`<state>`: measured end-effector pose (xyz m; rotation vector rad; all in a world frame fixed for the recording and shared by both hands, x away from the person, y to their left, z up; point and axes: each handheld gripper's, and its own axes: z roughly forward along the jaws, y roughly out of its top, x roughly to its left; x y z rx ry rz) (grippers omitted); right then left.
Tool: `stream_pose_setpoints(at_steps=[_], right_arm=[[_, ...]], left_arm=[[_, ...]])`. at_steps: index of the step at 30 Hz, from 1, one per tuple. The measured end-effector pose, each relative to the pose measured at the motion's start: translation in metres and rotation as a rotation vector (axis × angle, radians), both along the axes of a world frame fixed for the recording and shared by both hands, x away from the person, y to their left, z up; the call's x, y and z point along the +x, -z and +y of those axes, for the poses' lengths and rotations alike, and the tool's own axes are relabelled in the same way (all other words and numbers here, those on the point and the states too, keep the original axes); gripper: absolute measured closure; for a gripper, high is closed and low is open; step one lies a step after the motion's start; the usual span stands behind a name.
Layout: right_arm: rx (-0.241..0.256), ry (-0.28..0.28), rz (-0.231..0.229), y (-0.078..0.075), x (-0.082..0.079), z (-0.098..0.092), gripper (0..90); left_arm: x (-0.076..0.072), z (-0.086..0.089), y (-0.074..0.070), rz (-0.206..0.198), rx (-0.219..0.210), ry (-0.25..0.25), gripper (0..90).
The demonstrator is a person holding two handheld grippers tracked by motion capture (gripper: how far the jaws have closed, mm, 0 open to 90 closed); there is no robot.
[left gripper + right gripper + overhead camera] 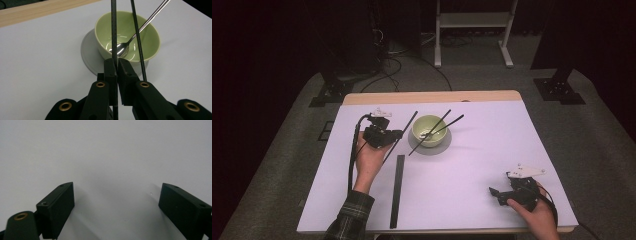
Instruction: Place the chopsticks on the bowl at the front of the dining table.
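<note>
Chopstick [114,32] in your left gripper [117,65] is pinched between shut jaws just beside the green bowl [150,37], so you seem mid-placement: lower it onto the table [472,165] while your right gripper [117,202] rests open.

High view overhead, facing forward; left claw view close, sharing bowl [429,129]; right near table [105,152].

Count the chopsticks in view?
2. One chopstick is pinched in the left gripper; the other chopstick leans across the green bowl.
</note>
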<state>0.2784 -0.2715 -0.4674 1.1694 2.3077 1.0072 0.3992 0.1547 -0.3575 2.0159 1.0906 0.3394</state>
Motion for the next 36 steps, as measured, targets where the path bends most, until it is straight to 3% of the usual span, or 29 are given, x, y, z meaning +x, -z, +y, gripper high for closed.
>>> stream_pose_setpoints(at_steps=[20, 36], right_arm=[[0.001, 0.000, 0.001, 0.000, 0.000, 0.000, 11.6], [0.001, 0.000, 0.001, 0.000, 0.000, 0.000, 11.6]], left_arm=[[0.033, -0.030, -0.002, 0.017, -0.008, 0.013, 85.9], [0.055, -0.048, 0.000, 0.039, 0.020, 0.019, 85.9]])
